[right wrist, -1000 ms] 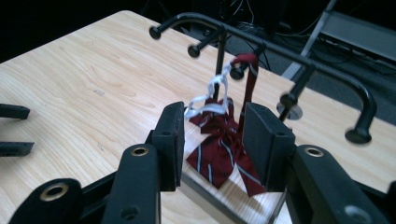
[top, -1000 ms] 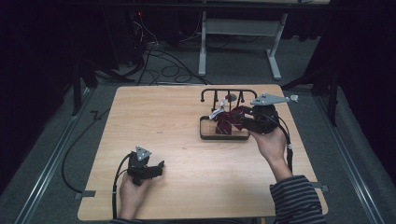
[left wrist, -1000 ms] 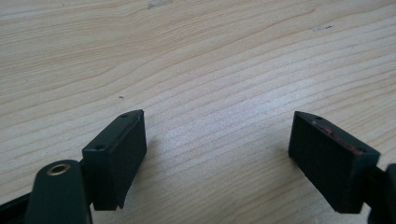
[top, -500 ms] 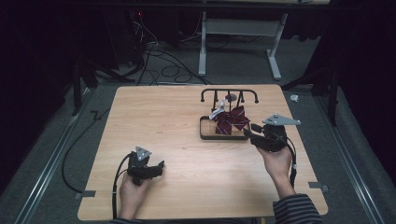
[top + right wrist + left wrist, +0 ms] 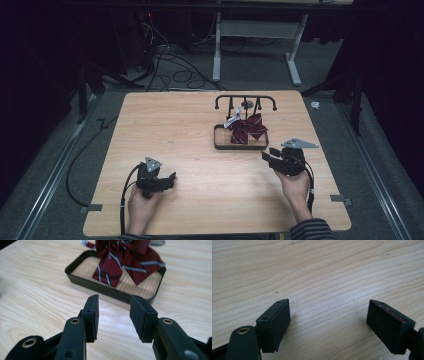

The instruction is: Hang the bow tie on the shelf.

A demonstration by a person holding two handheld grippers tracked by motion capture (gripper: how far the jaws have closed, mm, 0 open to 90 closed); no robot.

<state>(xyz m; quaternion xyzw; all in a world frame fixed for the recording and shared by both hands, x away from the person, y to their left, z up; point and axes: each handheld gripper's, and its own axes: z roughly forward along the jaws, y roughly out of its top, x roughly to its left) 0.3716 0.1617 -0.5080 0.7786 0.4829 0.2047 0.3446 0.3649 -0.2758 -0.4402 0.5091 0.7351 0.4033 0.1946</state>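
Showing no readable writing: striped bow tie (image 5: 125, 260).

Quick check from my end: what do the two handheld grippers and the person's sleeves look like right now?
Both grippers are black. The left gripper and the right gripper each carry a grey three-cornered plate on top and trail a black cable. Their jaws end in flat, rectangular black pads with small screws; brass-coloured eyelets sit behind them. The left gripper's far pad has a reddish edge. The right sleeve is striped, dark and light.
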